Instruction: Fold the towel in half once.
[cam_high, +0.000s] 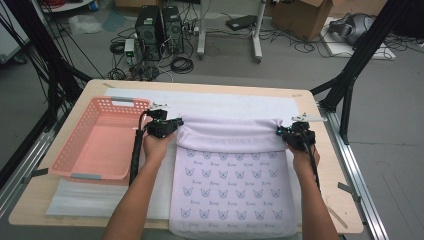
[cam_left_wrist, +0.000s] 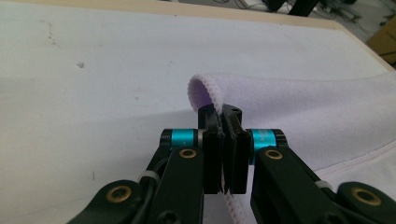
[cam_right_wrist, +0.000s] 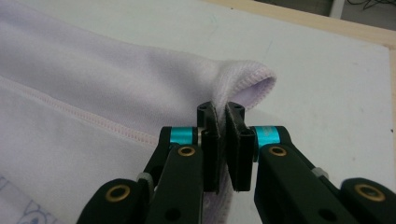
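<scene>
towel (cam_high: 231, 185): pale lilac, dog-face print, far edge folded back | left tool (cam_high: 176, 125), right tool (cam_high: 278, 131): each clamped on a corner

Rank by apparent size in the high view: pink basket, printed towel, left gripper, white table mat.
1. White table mat, though partly covered.
2. Printed towel, also cut off at the frame's bottom edge.
3. Pink basket.
4. Left gripper, clamped on the towel's corner.

Black claws, bare forearms
Each claw (cam_left_wrist: 223, 122) has cyan collars, brass screws, a black cable; arms are sleeveless.
</scene>
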